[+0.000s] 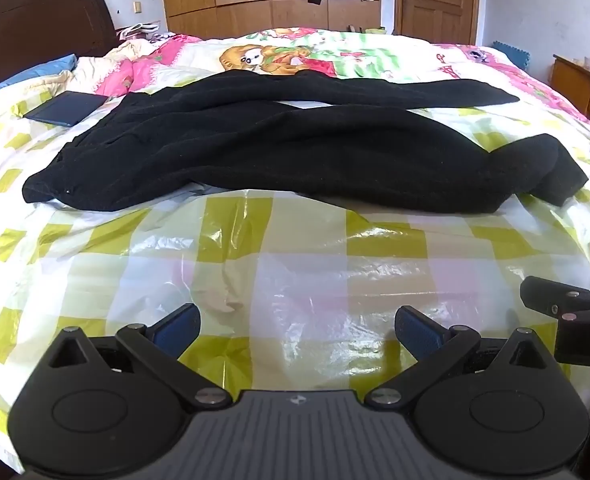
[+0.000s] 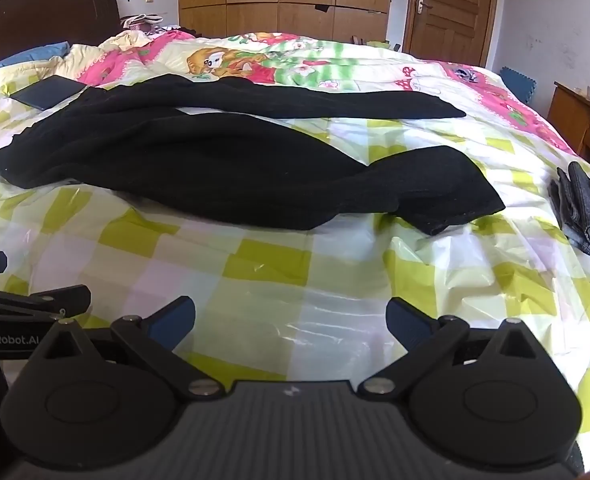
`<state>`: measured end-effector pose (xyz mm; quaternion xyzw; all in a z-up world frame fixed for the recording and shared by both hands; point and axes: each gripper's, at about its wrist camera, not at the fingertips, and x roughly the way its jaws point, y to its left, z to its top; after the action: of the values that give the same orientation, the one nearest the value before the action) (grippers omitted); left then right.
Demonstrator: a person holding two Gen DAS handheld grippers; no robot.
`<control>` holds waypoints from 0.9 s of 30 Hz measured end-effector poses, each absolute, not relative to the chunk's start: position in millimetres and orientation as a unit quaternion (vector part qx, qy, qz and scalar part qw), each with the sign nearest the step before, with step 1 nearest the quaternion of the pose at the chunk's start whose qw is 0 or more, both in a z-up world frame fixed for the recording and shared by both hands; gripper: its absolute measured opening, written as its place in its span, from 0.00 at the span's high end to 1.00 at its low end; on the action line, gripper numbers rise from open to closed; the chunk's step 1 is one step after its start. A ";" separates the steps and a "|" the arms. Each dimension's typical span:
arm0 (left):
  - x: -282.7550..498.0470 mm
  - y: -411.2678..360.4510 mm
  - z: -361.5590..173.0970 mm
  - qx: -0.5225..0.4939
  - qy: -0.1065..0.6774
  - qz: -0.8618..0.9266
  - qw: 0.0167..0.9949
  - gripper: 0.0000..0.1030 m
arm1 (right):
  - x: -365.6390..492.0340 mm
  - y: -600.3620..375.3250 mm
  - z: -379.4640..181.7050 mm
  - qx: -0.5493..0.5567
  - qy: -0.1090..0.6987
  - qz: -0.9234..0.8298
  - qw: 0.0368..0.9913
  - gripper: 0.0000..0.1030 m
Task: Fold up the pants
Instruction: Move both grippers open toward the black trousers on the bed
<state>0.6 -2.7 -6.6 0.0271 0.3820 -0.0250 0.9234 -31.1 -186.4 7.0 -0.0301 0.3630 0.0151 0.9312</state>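
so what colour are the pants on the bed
Black, plain all over. The pants show best in the left wrist view.

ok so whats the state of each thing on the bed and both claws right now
black pants: spread out unfolded on the bed, legs apart, near leg's cuff end rumpled
left claw: open, empty, over the bare checked cover
right claw: open, empty, short of the pants
dark flat pad: lying flat beside the waistband
grey folded clothes: stacked at the bed's right edge
door: shut
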 end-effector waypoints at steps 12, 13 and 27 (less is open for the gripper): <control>1.3 -2.0 -5.4 0.020 0.388 -0.029 0.921 0.00 | -30.7 -185.7 5.8 -0.032 0.362 0.015 0.931 0.02; 1.2 -1.5 -5.3 0.018 0.388 -0.028 0.921 0.00 | -30.8 -185.7 6.1 -0.032 0.363 0.014 0.931 0.02; -1.2 -2.7 -3.7 0.015 0.384 -0.039 0.922 0.00 | -30.5 -186.5 5.8 -0.034 0.364 0.016 0.931 0.02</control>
<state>-1.2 -2.7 -3.7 0.0146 0.3839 -0.0392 0.9224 -30.5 -186.5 5.8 -0.0336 0.3639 0.0155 0.9307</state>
